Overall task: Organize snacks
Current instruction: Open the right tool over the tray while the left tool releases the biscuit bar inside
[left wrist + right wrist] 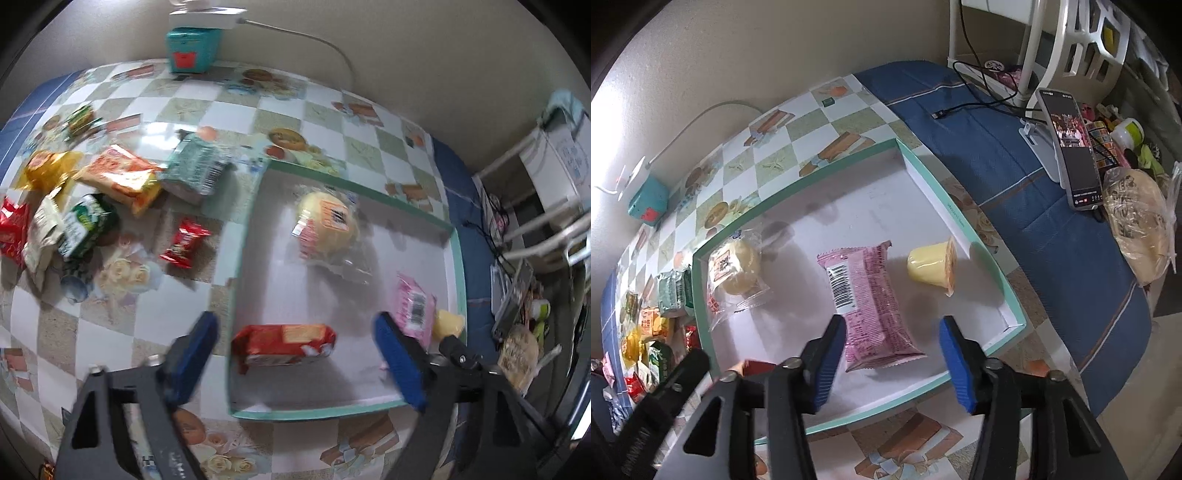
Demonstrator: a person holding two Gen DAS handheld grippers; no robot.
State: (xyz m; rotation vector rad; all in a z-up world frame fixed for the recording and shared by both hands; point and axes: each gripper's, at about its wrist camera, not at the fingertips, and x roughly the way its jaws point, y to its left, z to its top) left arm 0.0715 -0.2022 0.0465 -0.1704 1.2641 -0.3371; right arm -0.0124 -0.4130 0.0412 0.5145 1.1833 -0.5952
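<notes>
Your left gripper (295,354) hung over the near end of the shallow green-rimmed box (458,258), jaws wide apart, gripping nothing; the red biscuit pack (284,343) lay on the box floor between them, untouched. Your right gripper (892,354) also stood with jaws apart and empty, the pink wafer pack (875,306) lying flat just ahead of its left finger. Farther in, the box held a yellow jelly cup (932,267) tipped on its side near the right wall and a wrapped round bun (737,267) toward the far end. Beyond the box, on the table (192,107), the loose snacks (110,192) lay heaped.
</notes>
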